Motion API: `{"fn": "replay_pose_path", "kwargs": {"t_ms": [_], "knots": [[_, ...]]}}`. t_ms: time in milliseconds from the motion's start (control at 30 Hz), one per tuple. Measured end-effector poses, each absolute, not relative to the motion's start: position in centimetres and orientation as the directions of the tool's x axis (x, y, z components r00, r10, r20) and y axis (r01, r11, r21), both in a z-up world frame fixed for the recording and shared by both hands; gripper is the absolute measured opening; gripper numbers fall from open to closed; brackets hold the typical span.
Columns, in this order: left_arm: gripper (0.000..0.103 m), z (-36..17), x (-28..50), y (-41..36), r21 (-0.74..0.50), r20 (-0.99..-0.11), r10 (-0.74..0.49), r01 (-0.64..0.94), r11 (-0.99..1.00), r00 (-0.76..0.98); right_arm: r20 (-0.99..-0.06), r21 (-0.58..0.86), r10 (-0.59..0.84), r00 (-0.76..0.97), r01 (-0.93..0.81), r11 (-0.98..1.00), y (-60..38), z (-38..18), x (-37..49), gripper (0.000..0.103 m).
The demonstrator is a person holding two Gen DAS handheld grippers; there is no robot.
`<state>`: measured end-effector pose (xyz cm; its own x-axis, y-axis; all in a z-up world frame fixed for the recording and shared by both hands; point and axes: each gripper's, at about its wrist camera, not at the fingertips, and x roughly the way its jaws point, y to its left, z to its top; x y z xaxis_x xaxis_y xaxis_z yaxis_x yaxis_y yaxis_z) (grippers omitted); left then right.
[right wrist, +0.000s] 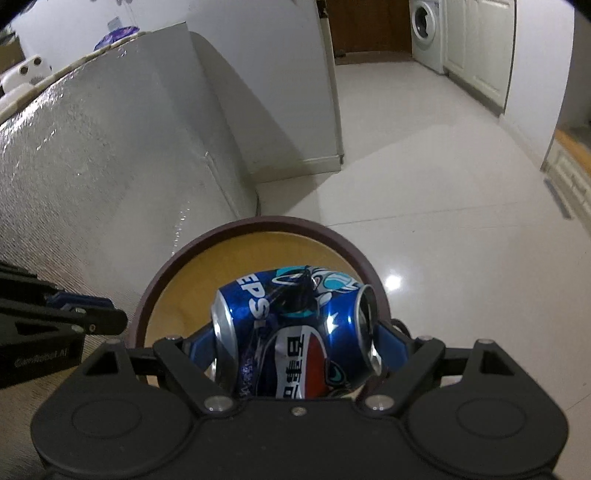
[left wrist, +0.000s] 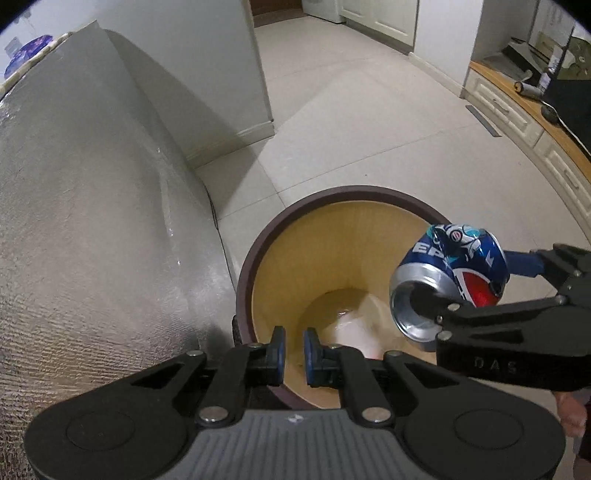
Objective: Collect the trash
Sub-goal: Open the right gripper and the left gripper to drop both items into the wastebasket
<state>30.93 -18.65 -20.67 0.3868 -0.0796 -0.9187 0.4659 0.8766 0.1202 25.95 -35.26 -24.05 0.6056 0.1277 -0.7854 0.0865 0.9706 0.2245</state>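
A crushed blue Pepsi can [right wrist: 295,314] lies crosswise in my right gripper [right wrist: 295,339], whose blue pads press on its two ends. The can hangs over the right side of a round bin [right wrist: 258,221] with a dark brown rim and a yellow wood inside. In the left wrist view the same can [left wrist: 454,273] sits above the bin's [left wrist: 332,192] right edge, with the right gripper [left wrist: 476,288] coming in from the right. My left gripper [left wrist: 293,332] is shut and empty above the bin's near side. Something white and crumpled [left wrist: 354,332] lies at the bin's bottom.
A large block covered in silver foil [left wrist: 92,221] stands right against the bin's left side. A white wall corner [left wrist: 240,74] rises behind it. Pale floor tiles [left wrist: 351,129] spread beyond, with a low cabinet [left wrist: 517,122] at the right and a washing machine [right wrist: 424,33] far back.
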Motion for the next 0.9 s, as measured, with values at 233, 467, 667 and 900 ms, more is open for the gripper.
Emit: {"fn": "replay_pose_path", "kwargs": {"t_ms": [233,467,667,900], "knots": [[0.029,-20.6,31.2,-18.3,0.108,-0.924,-0.068,0.426,0.898,0.376,-0.797,0.225,0.143,0.587,0.068,0.972,-34.9,-24.4,25.6,0.088],[0.056,-20.4,31.2,-18.3,0.089,-0.927,-0.073,0.406,0.91,0.368,-0.808,0.244,0.157,0.568,0.08,0.967,-35.4,-23.9,26.1,0.101],[0.072,-20.7,31.4,-18.4,0.104,-0.932,-0.05,0.399,0.911,0.359,-0.818,0.218,0.138,0.558,0.079,0.973,-35.8,-23.3,25.1,0.103],[0.089,-20.5,31.1,-17.5,0.101,-0.928,-0.041,0.353,0.93,0.371,-0.829,0.175,0.094,0.552,0.096,0.98,-35.9,-21.8,24.3,0.103]]}}
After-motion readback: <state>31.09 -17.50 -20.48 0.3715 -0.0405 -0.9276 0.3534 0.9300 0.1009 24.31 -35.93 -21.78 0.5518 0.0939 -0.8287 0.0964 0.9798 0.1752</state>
